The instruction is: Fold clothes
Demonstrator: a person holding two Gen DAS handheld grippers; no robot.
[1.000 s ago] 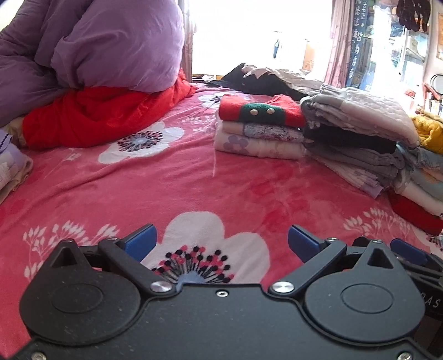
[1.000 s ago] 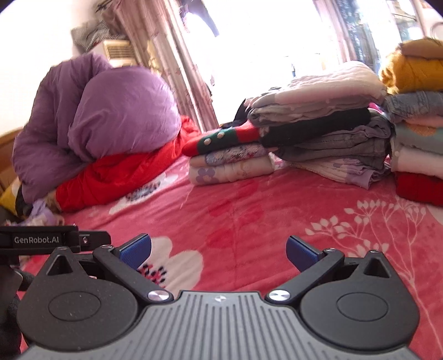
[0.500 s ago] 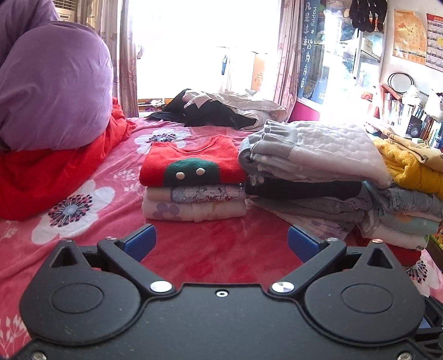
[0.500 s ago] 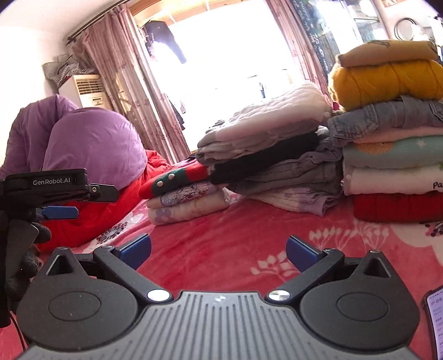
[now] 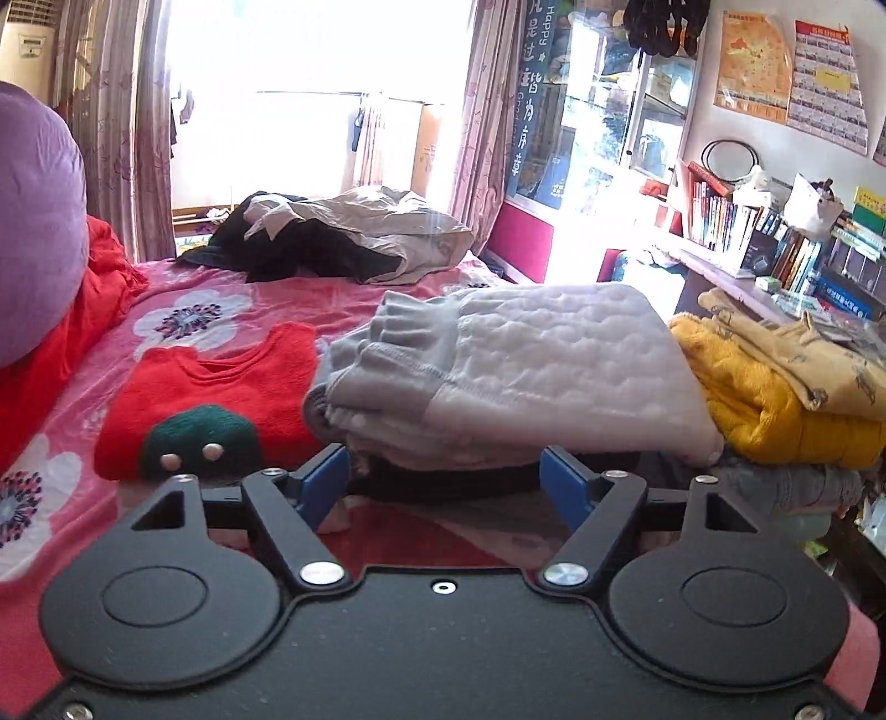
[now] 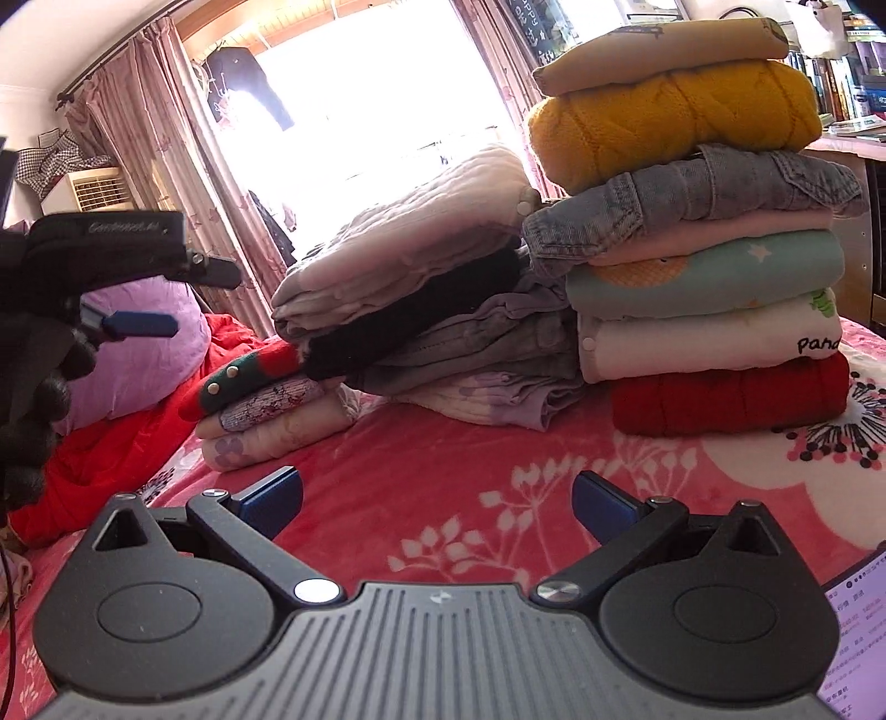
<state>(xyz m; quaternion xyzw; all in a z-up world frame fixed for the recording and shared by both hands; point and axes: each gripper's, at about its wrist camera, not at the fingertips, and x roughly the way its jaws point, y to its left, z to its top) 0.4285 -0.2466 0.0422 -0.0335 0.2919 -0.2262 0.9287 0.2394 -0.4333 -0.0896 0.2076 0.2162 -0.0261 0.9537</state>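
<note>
The left gripper (image 5: pixel 443 482) was closing, nothing yet pinched; the right gripper (image 6: pixel 437 504) stood spread and empty. Unfolded clothes (image 5: pixel 343 243) lay at twelve o'clock on the bed (image 5: pixel 232 310) — soft, light, floppy — best taken by a hem.

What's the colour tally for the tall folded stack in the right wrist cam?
tan top: 1
yellow knit: 1
blue-grey denim: 1
pink garment: 1
mint garment: 1
white garment: 1
red knit: 1
Total: 7
</note>
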